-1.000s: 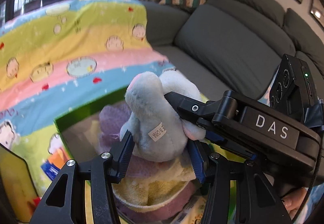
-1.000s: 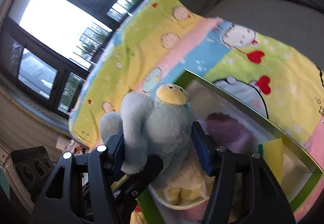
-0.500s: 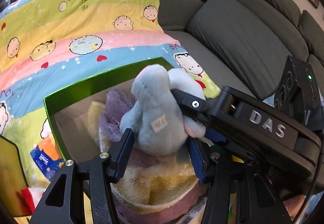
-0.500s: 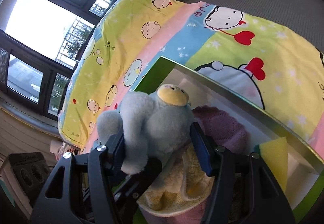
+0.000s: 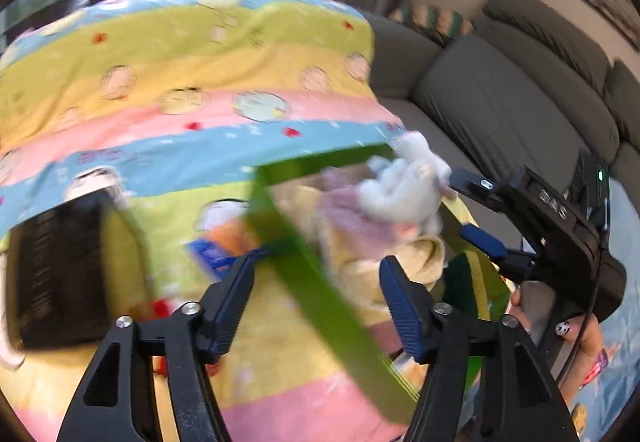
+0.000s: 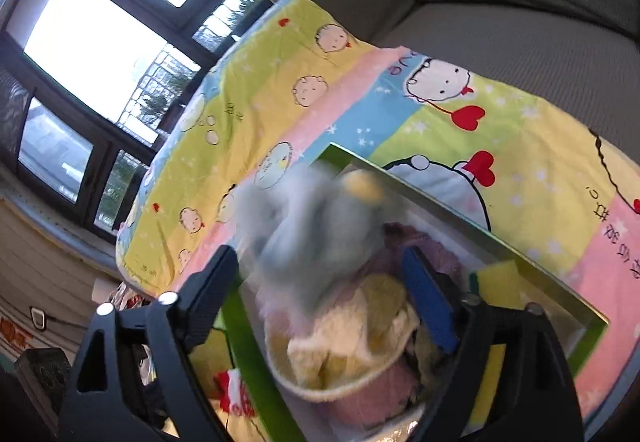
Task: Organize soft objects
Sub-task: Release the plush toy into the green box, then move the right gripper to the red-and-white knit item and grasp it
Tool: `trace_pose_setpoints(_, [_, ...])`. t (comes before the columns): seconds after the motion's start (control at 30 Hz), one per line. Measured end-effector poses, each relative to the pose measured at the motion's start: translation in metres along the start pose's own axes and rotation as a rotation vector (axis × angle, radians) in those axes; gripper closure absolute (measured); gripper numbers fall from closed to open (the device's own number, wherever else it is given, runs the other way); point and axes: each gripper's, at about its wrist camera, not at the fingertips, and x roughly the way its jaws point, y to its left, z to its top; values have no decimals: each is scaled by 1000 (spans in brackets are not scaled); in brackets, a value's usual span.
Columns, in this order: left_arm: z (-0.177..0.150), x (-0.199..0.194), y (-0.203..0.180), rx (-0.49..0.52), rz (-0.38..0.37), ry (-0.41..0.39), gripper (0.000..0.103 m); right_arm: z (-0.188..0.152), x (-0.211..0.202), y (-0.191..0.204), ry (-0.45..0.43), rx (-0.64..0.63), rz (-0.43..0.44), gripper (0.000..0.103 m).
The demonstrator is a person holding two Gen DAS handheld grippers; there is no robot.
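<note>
**Letting the plush settle into the box**

I have both claws spread, and their jaws have just been opening. The left claw (image 5: 316, 298) holds nothing; between its blue pads I see only the near wall of the green cardboard box (image 5: 320, 282). The right claw (image 6: 324, 290) stands wide too, and the grey-blue plush toy with the yellow snout (image 6: 320, 218) sits between its pads. The picture there is smeared, but I read the pads as clear of the fur, so the toy is released, not gripped.

In the left view the plush (image 5: 404, 186) lies at the far corner of the box, on top of the mauve knitted cloth (image 5: 348, 210) and the pale yellow towel (image 5: 400, 258).

To finish this well, I would draw the right claw straight back along its own line with its jaws wide, so no pad snags the fur and tips the toy over the rim. The striped cartoon blanket (image 6: 400, 102) under the box is soft, so I avoid nudging the walls.
</note>
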Motion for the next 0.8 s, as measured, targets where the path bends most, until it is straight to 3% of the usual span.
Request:
trace_pose_setpoints(0.1, [-11,-32,26,-55,23,-34,29,-7,-14,12,-15,-57,-10,14])
trace_pose_setpoints(0.2, [-28,-64,50,-96,100,-69,27,-18,-25,29,-18,-120,-20,14])
trace_pose_setpoints(0.47, [-86,-115,106,-200,277,-76,27,-66,-24,93,98,-303,167,17])
trace_pose_setpoints(0.57, [-111,-125,124,-252,306,-83,27,-90,-4,110,193,-342,179,32])
trace_pose_setpoints(0.73, [-148,-124,149,-325,312,-61,27,-129,31,117,282,-358,139,53])
trace_pose_setpoints(0.8, [-157,-123,156,-354,305,-45,27,-142,50,116,327,-347,114,56])
